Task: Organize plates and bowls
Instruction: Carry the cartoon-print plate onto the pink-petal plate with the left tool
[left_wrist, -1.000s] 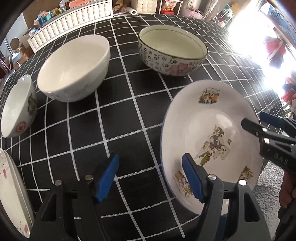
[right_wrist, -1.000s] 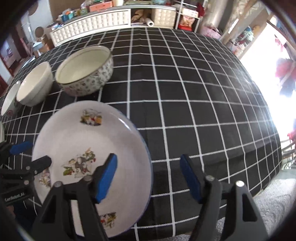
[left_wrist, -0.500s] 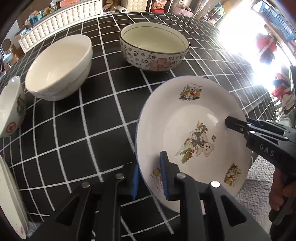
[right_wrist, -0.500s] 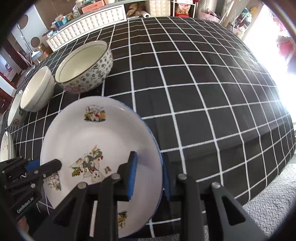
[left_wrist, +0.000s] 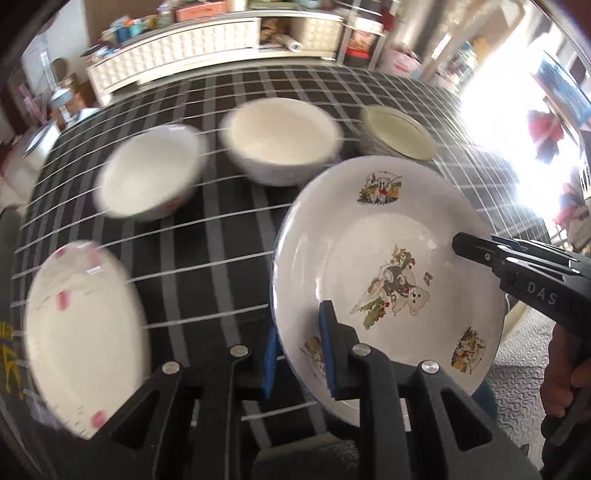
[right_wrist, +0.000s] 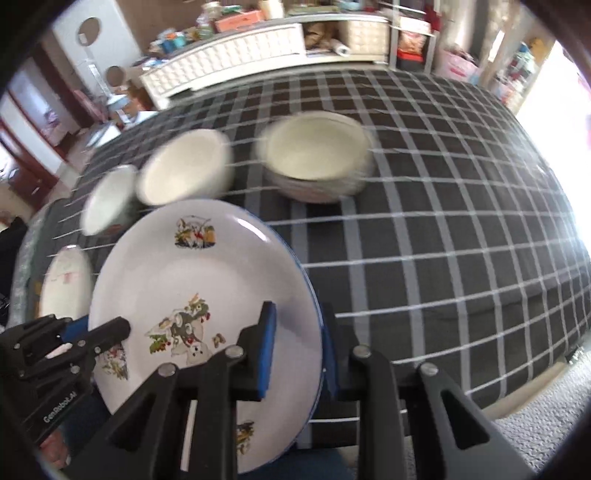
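We hold the cartoon plate (left_wrist: 391, 258) between both grippers, lifted clear of the desk (left_wrist: 221, 229) and tilted. In the left wrist view our left gripper (left_wrist: 297, 363) is clamped on the plate's near-left rim: one blue-padded finger presses the printed upper face, the other sits under the rim, so the edge runs between the fingers. Across the plate from it, our right gripper (left_wrist: 465, 247) reaches in over the right rim, its black tip lying on the white face just beside the central print. In the right wrist view the right gripper (right_wrist: 295, 354) is likewise closed on the plate (right_wrist: 199, 280), one blue pad on the face and the other finger behind the blue-edged rim, while the left gripper (right_wrist: 122, 326) pinches the opposite rim. Beyond the plate, on the black checked cloth, stand three blurred bowls: a patterned bowl (right_wrist: 317, 155) farthest right, a white bowl (right_wrist: 184, 170) to its left, and a small bowl (right_wrist: 107, 199) left again. A pink-marked plate (left_wrist: 81, 332) lies on the desk to the left of the cartoon plate.
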